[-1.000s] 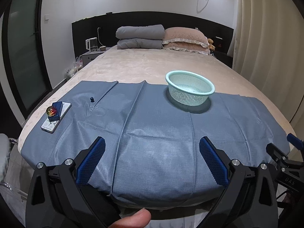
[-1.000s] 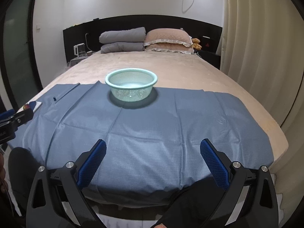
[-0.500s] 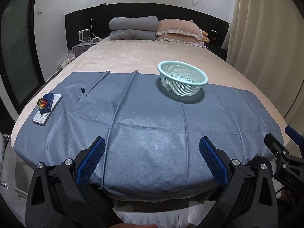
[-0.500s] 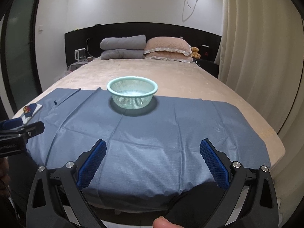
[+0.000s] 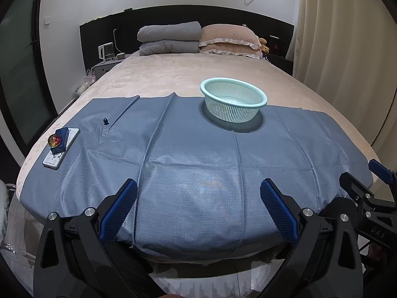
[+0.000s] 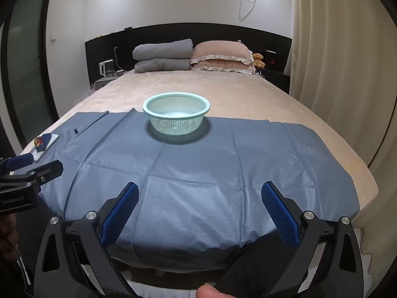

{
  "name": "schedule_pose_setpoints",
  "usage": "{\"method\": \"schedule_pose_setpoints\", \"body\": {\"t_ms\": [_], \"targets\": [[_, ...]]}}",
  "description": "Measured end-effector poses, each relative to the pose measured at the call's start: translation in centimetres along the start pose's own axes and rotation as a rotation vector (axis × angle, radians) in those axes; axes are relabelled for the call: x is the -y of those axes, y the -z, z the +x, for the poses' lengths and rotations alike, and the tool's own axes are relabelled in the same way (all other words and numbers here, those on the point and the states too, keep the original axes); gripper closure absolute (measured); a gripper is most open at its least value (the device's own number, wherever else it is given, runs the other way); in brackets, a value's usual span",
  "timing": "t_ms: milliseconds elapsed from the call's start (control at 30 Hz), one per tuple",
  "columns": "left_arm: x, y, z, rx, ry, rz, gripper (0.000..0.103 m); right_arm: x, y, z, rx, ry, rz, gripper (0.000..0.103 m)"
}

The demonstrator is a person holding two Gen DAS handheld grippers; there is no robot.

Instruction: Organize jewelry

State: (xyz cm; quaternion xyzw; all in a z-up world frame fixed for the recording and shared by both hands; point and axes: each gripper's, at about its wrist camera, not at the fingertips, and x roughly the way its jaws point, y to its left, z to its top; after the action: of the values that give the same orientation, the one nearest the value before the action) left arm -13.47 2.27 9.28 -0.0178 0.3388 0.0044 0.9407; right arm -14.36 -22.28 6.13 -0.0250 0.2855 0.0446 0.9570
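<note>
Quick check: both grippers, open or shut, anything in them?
Left gripper: open, holding nothing, above the near edge of the blue cloth.
Right gripper: open, holding nothing, also above the cloth's near edge.

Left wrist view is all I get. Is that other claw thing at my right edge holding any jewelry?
Observer: No. The right gripper is wide open, with nothing between its blue pads.
Operator: Does the cloth reach the bed's right side?
Observer: No. The blue cloth stops short, with bare beige bed beyond it.
Operator: Any hand showing?
Observer: A thumb tip, at the bottom edge.
</note>
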Motion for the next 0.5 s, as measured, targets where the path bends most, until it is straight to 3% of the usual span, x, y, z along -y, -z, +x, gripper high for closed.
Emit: {"method": "schedule_pose_setpoints", "body": {"t_ms": [500], "targets": [[0.92,0.49,0.41,-0.020,-0.008,0.058,0.006,0.03,0.41,0.50,-0.028,-0.005,-0.002,0.008]]}}
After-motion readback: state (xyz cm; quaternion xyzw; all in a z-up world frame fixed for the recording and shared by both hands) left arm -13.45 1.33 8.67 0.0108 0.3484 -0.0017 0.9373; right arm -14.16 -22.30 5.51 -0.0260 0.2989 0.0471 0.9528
